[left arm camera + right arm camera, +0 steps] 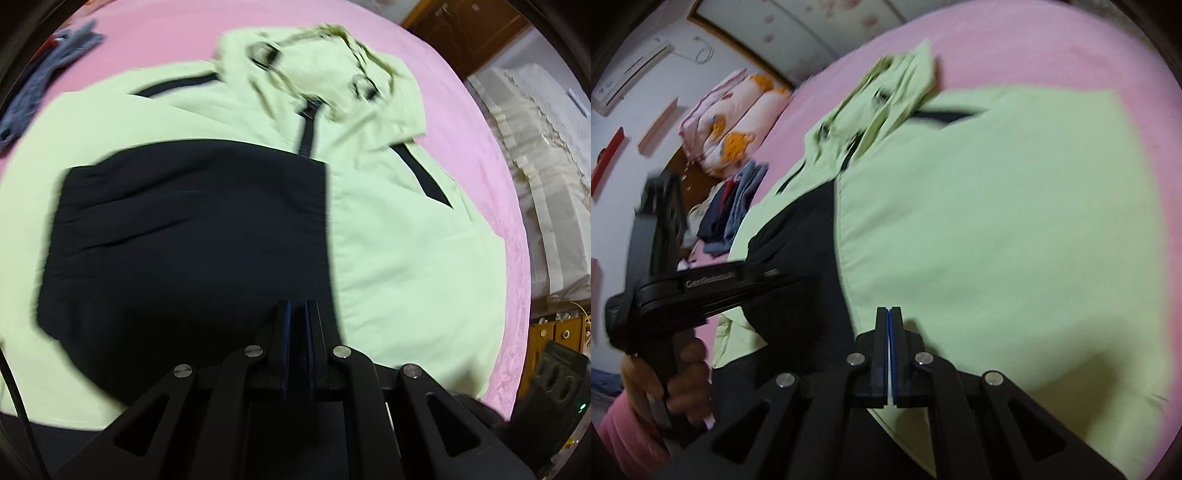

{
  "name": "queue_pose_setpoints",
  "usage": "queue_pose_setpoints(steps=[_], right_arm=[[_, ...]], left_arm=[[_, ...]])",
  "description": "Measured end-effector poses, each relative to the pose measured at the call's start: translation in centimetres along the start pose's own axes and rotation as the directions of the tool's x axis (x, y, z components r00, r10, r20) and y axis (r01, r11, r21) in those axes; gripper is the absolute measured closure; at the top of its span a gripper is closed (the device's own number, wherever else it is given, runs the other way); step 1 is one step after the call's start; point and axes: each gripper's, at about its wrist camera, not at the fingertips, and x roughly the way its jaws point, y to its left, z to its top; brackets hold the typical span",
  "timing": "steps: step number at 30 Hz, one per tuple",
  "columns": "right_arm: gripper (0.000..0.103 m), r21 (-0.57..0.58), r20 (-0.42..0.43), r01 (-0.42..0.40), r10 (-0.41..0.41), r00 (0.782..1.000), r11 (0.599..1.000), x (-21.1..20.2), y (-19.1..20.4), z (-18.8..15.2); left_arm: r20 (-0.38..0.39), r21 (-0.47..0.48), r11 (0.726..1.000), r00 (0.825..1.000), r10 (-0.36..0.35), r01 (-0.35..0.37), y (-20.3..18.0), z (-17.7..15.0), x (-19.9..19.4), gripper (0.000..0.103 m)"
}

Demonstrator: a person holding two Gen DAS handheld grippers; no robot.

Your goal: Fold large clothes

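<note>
A large light-green jacket [399, 236] with a black front panel [192, 236] and a hood [332, 70] lies spread on the pink bed [155, 40]. It also shows in the right wrist view [979, 221]. My left gripper [298, 306] hovers over the black panel with its jaws nearly closed and a thin gap between them, holding nothing I can see. My right gripper [888, 312] is shut over the green fabric near the black panel's edge; whether cloth is pinched I cannot tell. The left gripper's body [701, 288] and the hand holding it show at left in the right wrist view.
A pile of blue and grey clothes [40, 81] lies at the bed's far left, also in the right wrist view [735, 206]. Folded quilts [731, 114] sit beyond it. A white covered piece of furniture [543, 147] and yellow drawers [557, 332] stand to the right of the bed.
</note>
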Motion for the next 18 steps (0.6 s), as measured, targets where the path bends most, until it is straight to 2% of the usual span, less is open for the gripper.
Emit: queue_pose_setpoints(steps=[2,7,13,16,18], right_arm=[[0.103,-0.001,-0.011,0.013,-0.013,1.0,1.0,1.8,0.6,0.7],[0.103,0.021,0.041,0.014,-0.015,0.999,1.0,3.6,0.1,4.3],[0.103,0.036,0.123,0.069,-0.073,0.99,0.997,2.5,-3.5,8.6],[0.103,0.084,0.186,0.143,-0.156,0.97,0.986,0.4,-6.4,9.8],[0.103,0.13,0.219,0.184,-0.209,0.953,0.974,-1.3,-8.6,10.2]], left_arm=[[0.007,0.006,1.0,1.0,0.01,-0.01,-0.6,0.3,0.6,0.099],[0.056,-0.007,1.0,0.998,0.03,-0.03,-0.4,3.2,1.7,0.099],[0.121,-0.054,0.988,0.981,0.153,-0.147,2.7,6.0,1.4,0.099],[0.145,-0.069,0.974,0.964,0.222,-0.214,4.7,6.3,0.5,0.099],[0.174,-0.091,0.949,0.934,0.312,-0.3,6.5,6.6,-0.6,0.099]])
